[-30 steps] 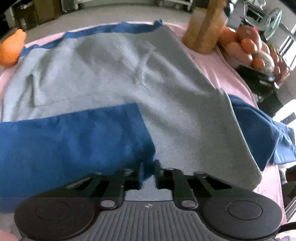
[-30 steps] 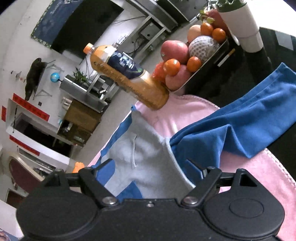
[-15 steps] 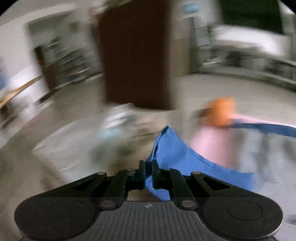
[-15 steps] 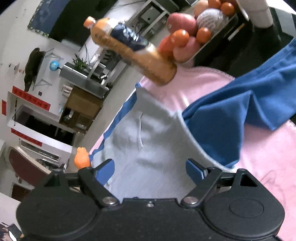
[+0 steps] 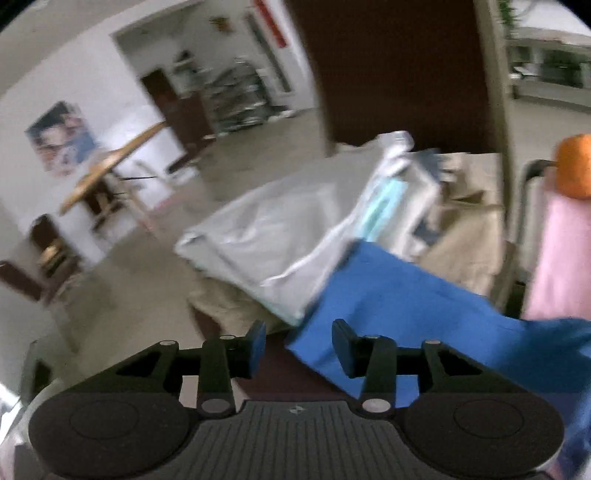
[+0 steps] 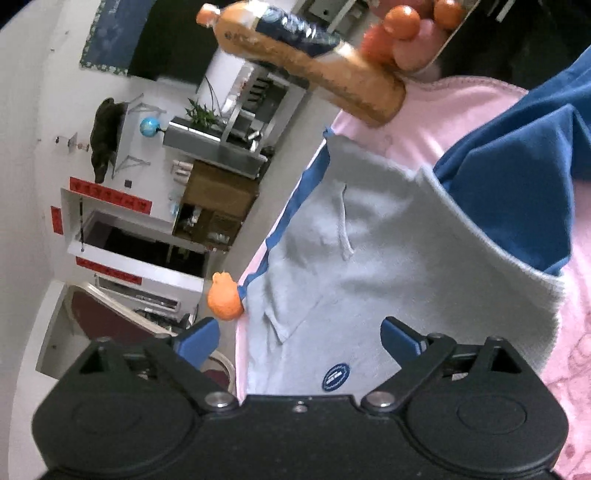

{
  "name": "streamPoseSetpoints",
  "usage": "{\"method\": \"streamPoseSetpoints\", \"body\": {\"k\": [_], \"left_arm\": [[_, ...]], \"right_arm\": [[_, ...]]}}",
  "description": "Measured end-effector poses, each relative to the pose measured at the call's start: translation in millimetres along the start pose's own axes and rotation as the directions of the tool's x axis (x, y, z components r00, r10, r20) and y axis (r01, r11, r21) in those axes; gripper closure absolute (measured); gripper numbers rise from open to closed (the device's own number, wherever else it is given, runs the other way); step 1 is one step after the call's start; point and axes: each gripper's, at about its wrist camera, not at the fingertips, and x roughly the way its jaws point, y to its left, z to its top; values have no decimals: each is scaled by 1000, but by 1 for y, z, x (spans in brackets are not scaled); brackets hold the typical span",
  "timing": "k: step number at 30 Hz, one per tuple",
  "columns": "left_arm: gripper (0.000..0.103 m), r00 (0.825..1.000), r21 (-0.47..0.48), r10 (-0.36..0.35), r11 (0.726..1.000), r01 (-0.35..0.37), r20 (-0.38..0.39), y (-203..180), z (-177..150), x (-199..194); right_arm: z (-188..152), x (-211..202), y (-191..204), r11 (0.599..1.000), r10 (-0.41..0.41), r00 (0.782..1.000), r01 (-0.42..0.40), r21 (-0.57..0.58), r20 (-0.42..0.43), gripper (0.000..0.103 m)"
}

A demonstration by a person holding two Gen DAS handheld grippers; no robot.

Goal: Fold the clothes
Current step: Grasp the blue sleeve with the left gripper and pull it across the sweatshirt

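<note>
The garment is a grey top (image 6: 369,258) with blue sleeves and a round blue badge (image 6: 336,374), spread flat on a pink tablecloth (image 6: 461,107). One blue sleeve (image 6: 517,184) lies bunched at its right side. My right gripper (image 6: 299,339) hovers open over the grey body, with nothing between its fingers. In the left wrist view the other blue sleeve (image 5: 406,314) hangs off the table's left side. My left gripper (image 5: 298,345) is open beside the sleeve's corner, which lies just beyond the right fingertip (image 5: 341,341).
An orange drink bottle (image 6: 306,59) and a tray of fruit (image 6: 406,26) stand at the far side of the table. A small orange toy (image 6: 223,295) sits at the far left corner. Left of the table are plastic bags (image 5: 295,229) on a low surface.
My left gripper swung left off the table with the blue sleeve, then opened and let it go. The right gripper stayed open and shifted over the grey body.
</note>
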Motion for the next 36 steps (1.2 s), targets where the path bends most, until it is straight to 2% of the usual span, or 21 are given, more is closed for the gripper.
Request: {"method": "streamPoseSetpoints", "body": {"k": [5, 9, 14, 18, 19, 20, 21, 22, 24, 26, 27, 28, 29, 30, 31, 32, 34, 36], "left_arm": [[58, 996, -12, -88, 996, 87, -33, 14, 3, 19], [55, 986, -25, -156, 988, 154, -60, 26, 6, 36], [53, 979, -23, -183, 983, 182, -84, 25, -3, 61], [55, 965, -44, -240, 970, 237, -103, 23, -9, 76], [66, 961, -42, -257, 966, 254, -100, 22, -11, 76], [83, 957, -37, -273, 962, 271, -95, 21, -12, 75], [89, 953, -32, -290, 957, 288, -89, 20, -14, 74], [92, 956, -18, -285, 959, 284, -71, 19, -15, 70], [94, 967, 25, -256, 966, 256, -10, 16, -17, 55], [95, 974, 111, -196, 977, 184, 113, 11, -17, 29], [95, 970, 161, -159, 978, 129, 186, 7, -18, 15], [95, 956, 211, -118, 976, 61, 269, 3, -18, 1], [95, 933, 255, -83, 967, -9, 350, -1, -16, -11], [95, 918, 272, -66, 961, -47, 392, -3, -11, -17], [95, 906, 281, -54, 957, -74, 421, -4, -5, -22], [94, 904, 280, -43, 956, -87, 426, -4, 3, -22], [94, 913, 273, -5, 955, -117, 409, -4, 17, -9], [94, 931, 275, 38, 950, -146, 363, -8, 28, 14]], "right_arm": [[-6, 6, 8, 994, 104, 994, -104, 34, -16, 6], [-18, 23, 26, 984, 176, 984, -176, 9, -37, 5], [-31, 47, 39, 982, 184, 980, -187, -31, -79, 4], [-37, 57, 43, 983, 170, 980, -176, -54, -104, 4], [-37, 58, 43, 984, 164, 981, -171, -57, -108, 4], [-38, 59, 43, 985, 158, 981, -165, -59, -110, 4], [-39, 59, 43, 986, 151, 982, -158, -60, -110, 4], [-39, 59, 42, 987, 144, 983, -152, -61, -110, 4], [-39, 59, 41, 988, 135, 985, -142, -58, -108, 4], [-39, 57, 39, 990, 128, 986, -134, -54, -106, 4], [-39, 56, 39, 990, 125, 987, -131, -53, -104, 4], [-39, 55, 39, 990, 123, 987, -129, -53, -102, 4], [-38, 54, 39, 990, 122, 988, -128, -54, -99, 4], [-38, 54, 38, 990, 121, 988, -126, -54, -96, 4], [-38, 54, 38, 990, 121, 988, -126, -55, -95, 3], [-38, 55, 37, 991, 122, 988, -127, -53, -95, 3], [-39, 56, 37, 991, 123, 988, -128, -48, -95, 3], [-41, 60, 37, 990, 124, 987, -130, -47, -102, 3]]}}
